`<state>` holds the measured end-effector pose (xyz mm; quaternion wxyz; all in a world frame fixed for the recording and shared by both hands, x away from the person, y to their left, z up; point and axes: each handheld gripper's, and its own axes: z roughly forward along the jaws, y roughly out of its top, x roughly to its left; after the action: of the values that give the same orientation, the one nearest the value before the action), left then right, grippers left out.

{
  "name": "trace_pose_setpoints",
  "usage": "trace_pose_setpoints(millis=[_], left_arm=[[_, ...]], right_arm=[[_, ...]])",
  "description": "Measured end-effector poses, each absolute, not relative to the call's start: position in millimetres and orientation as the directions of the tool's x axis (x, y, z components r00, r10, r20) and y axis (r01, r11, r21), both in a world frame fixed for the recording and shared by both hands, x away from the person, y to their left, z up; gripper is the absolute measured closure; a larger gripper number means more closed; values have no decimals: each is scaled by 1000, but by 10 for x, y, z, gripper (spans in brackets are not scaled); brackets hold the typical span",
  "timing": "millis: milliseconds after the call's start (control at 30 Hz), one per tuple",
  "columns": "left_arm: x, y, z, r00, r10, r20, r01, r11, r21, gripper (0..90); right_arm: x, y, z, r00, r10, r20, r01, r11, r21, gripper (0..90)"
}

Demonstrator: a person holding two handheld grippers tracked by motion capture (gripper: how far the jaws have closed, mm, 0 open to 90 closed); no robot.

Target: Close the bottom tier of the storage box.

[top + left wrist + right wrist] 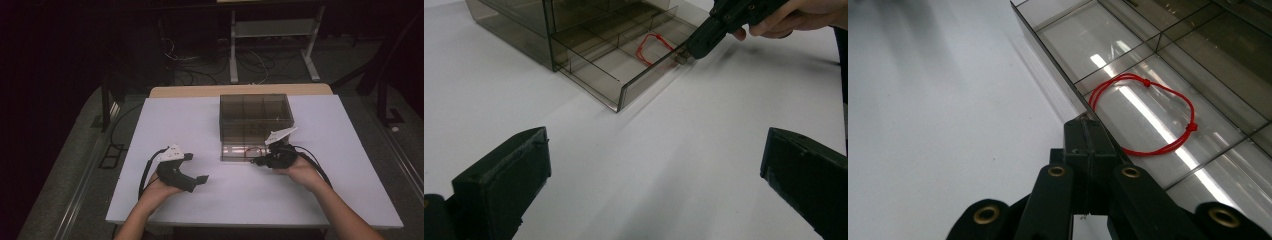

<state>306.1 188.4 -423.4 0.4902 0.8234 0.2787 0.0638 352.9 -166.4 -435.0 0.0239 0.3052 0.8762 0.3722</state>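
Right gripper view puts your right gripper (1087, 131) clenched tight, its two black jaws pressed together on the small handle at the front wall of the pulled-out drawer (1048, 60). That drawer belongs to the smoky clear organizer box (255, 117) standing just beyond your right fingertips on the white table (190, 125). A red string bracelet (1148, 115) lies flat in the drawer's middle compartment, just past the fingertips and slightly to their right.

Judging by its look, the drawer is thin, stiff plastic, light and slick, so it should slide easily and could skew if you pull or push off-centre; keep your hold on the handle at the middle of the front wall. The bracelet is a limp, nearly weightless loop of cord with small knots; it will sag and may slip between flat pads, so pinch it across the cord, near a knot if you can.

Your left gripper (654, 170) rests released, jaws wide apart with bare table between them, well apart from the drawer, which sits ahead of its fingers.

The handle itself is hidden by your right jaws, so how much of it you grasp is hard to make out. Dark, reflective walls obscure the box's upper compartments.
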Motion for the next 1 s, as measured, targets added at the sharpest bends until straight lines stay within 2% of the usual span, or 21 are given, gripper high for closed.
trace_pose_setpoints(millis=[1000], left_arm=[[3061, 1875, -4237, 839, 518, -166, 394, -369, 842, 0]], right_arm=[[3568, -1630, -4366, -813, 558, 167, 506, 534, 677, 894]])
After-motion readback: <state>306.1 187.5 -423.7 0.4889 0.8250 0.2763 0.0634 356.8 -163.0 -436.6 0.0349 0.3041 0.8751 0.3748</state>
